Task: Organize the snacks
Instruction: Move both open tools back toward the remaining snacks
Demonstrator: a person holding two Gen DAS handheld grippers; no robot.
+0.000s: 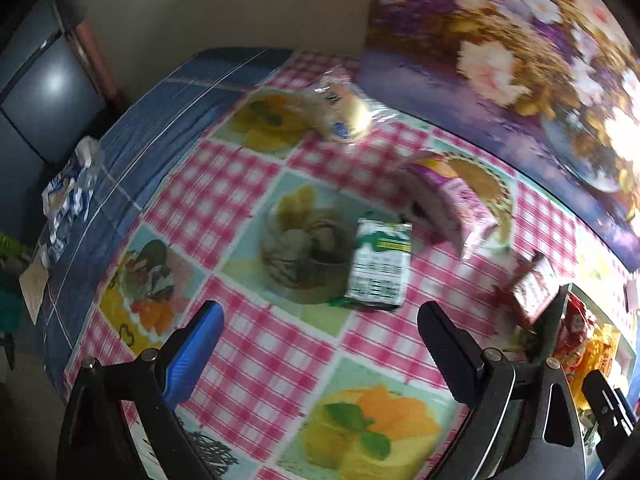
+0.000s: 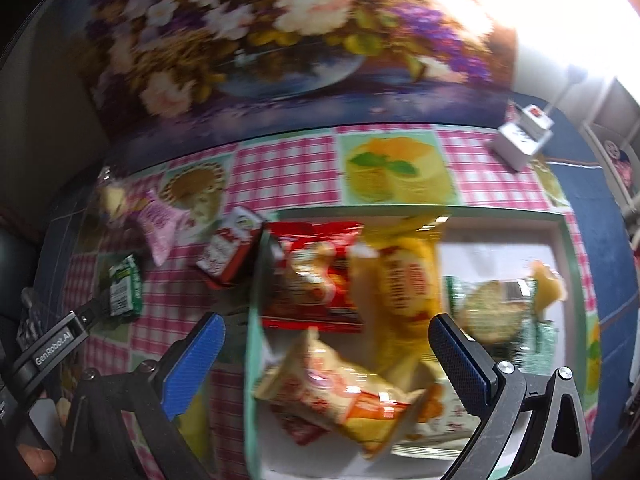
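Observation:
My left gripper (image 1: pixel 320 340) hangs open over the checked tablecloth with nothing between its fingers. Just beyond it lies a green snack packet (image 1: pixel 378 264). A pink packet (image 1: pixel 452 204) and a red packet (image 1: pixel 532 288) lie further right, and a clear bag of pale cakes (image 1: pixel 344 112) sits at the back. My right gripper (image 2: pixel 328 360) stands open above a teal-rimmed tray (image 2: pixel 252 320). The tray holds a red bag (image 2: pixel 320 276), a yellow bag (image 2: pixel 404 276), an orange-and-cream bag (image 2: pixel 340 396) and a green cracker pack (image 2: pixel 496 308). Neither gripper grips anything.
A floral panel (image 2: pixel 280 40) stands along the table's back edge. A white socket box (image 2: pixel 524 136) sits at the back right. Crumpled blue-and-white wrapping (image 1: pixel 68 196) lies near the table's left edge. Bare checked cloth (image 1: pixel 256 360) lies under my left gripper.

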